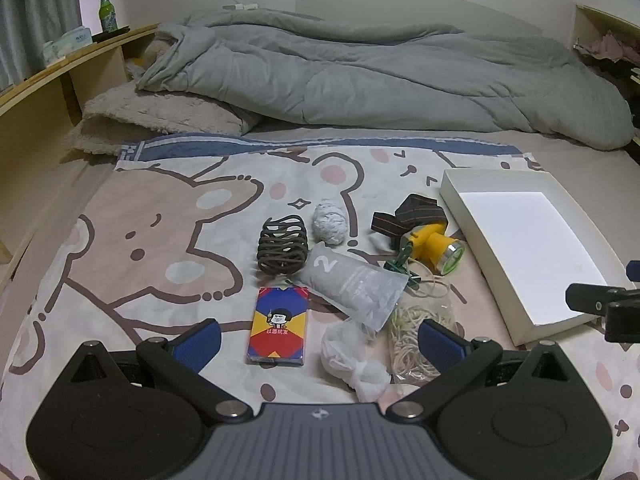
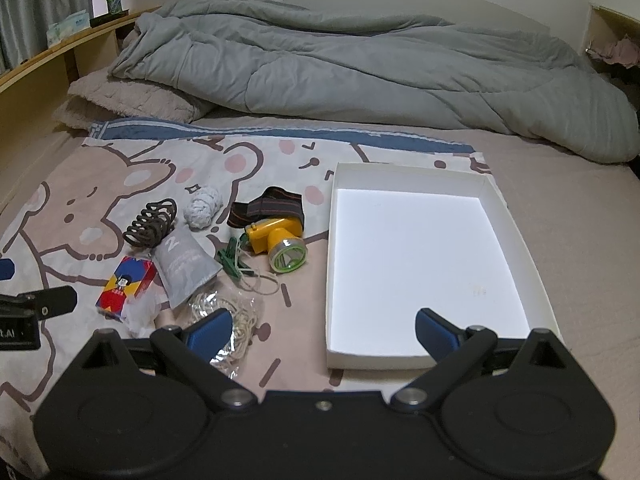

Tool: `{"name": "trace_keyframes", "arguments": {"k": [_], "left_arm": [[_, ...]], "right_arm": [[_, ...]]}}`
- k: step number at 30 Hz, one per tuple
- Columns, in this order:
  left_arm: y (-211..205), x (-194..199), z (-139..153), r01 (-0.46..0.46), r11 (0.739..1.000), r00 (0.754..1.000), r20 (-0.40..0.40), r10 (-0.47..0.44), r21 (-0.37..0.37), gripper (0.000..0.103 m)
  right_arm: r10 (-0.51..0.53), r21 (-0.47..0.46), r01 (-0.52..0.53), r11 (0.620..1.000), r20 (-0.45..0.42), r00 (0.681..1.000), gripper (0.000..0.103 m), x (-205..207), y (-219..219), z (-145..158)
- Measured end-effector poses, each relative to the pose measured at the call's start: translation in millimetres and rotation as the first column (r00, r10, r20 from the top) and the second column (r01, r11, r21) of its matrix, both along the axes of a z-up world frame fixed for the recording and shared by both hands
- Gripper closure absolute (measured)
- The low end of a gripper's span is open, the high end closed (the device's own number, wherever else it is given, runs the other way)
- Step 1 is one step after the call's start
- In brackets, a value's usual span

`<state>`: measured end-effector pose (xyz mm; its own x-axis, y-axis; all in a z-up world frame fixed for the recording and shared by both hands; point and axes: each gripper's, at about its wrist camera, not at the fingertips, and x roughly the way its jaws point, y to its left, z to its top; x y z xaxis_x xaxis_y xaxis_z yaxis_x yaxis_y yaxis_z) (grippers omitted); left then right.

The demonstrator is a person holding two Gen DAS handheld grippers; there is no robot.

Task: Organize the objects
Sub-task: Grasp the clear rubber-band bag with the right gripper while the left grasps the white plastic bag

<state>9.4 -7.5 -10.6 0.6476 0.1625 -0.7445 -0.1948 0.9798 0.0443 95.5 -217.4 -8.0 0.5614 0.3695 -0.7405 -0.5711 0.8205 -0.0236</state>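
Several small objects lie on a cartoon-print sheet: a red-blue-yellow card box, a dark coiled cord, a white string ball, a grey pouch marked 2, a yellow headlamp, a green clip, a bag of rubber bands and a crumpled white plastic bag. An empty white box tray lies to their right. My left gripper is open above the card box. My right gripper is open over the tray's near-left corner.
A rumpled grey duvet and a beige blanket fill the back of the bed. A wooden shelf on the left holds a green bottle and a tissue pack. The right gripper's side shows at the edge.
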Motion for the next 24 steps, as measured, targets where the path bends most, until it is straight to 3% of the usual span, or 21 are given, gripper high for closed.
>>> {"name": "trace_keyframes", "arguments": {"k": [14, 20, 24], "left_arm": [[16.0, 17.3, -10.5, -0.012, 1.000, 1.000, 0.006, 0.012, -0.027, 0.000], [22.7, 27.0, -23.1, 0.000, 1.000, 1.000, 0.015, 0.000, 0.014, 0.000], [26.4, 29.7, -32.3, 0.011, 1.000, 1.000, 0.009, -0.011, 0.009, 0.000]], "right_arm": [[0.065, 0.032, -0.064, 0.997, -0.019, 0.998, 0.004, 15.0, 40.9, -4.9], [0.078, 0.044, -0.077, 0.996, -0.028, 0.997, 0.001, 27.2, 59.3, -19.7], [0.087, 0.058, -0.082, 0.995, -0.083, 0.993, 0.000, 33.0, 71.3, -34.5]]}}
